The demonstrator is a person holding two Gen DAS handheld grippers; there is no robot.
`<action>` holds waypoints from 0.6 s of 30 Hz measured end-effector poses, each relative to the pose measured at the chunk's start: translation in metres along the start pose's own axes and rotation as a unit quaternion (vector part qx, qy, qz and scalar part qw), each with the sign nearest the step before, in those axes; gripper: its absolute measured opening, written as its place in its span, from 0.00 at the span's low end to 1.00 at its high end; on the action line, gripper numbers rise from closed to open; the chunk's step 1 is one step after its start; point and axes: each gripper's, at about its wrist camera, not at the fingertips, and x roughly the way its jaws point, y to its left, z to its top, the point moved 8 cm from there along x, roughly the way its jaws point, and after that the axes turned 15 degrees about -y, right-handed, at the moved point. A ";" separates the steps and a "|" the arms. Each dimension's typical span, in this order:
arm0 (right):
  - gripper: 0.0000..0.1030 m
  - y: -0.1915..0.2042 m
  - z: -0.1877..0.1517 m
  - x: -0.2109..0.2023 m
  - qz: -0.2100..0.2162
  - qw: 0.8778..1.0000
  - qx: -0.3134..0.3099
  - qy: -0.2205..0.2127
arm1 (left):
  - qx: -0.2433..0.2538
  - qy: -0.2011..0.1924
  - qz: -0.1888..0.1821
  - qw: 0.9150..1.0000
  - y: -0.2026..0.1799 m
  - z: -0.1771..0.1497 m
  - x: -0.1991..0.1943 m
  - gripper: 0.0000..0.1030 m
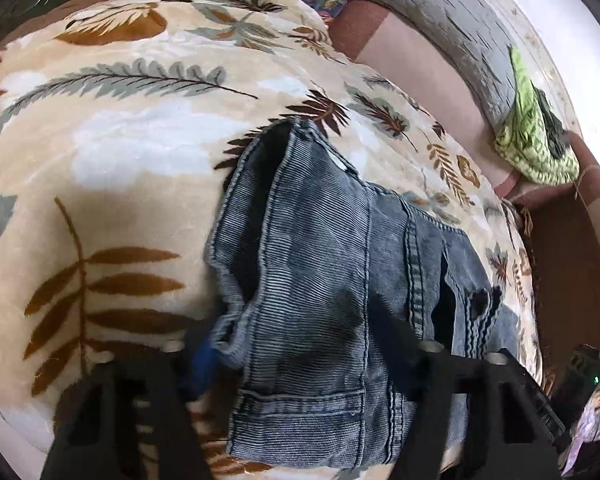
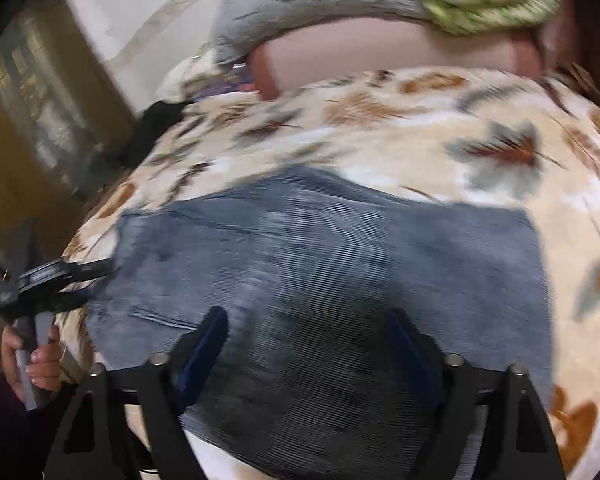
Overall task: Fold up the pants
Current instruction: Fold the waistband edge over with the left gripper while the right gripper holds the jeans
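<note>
Blue-grey corduroy pants (image 1: 320,240) lie flat on a leaf-print blanket (image 1: 120,160). In the left wrist view my left gripper (image 1: 296,340) straddles the waistband end. Its blue left pad sits by the belt-loop edge and its right finger rests over the cloth by the fly seam. The cloth between them is not bunched. In the right wrist view, which is blurred, my right gripper (image 2: 304,336) hovers over the pants (image 2: 320,248) with both blue pads apart and flat fabric between them. The left gripper (image 2: 96,280) shows there at the pants' left edge, held by a hand (image 2: 32,356).
A grey pillow (image 1: 440,12) and a green patterned cloth (image 1: 536,136) lie at the head of the bed on a pink-brown sheet (image 1: 420,80). The blanket's edge (image 1: 528,264) runs close to the pants on the right. Brown wooden furniture (image 2: 20,120) stands beyond the bed.
</note>
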 end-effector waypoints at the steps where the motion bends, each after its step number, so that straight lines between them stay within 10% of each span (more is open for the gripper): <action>1: 0.50 0.016 0.001 0.006 0.009 1.000 -0.017 0.001 | -0.003 -0.001 0.000 1.000 0.001 0.001 0.001 0.53; 8: 0.29 0.084 0.007 0.049 0.033 0.997 -0.064 -0.006 | -0.003 -0.009 -0.019 1.000 0.002 0.005 -0.003 0.20; 18: 0.29 0.081 -0.024 0.082 0.001 0.997 -0.077 0.009 | 0.014 -0.020 -0.017 1.000 -0.007 0.013 -0.011 0.15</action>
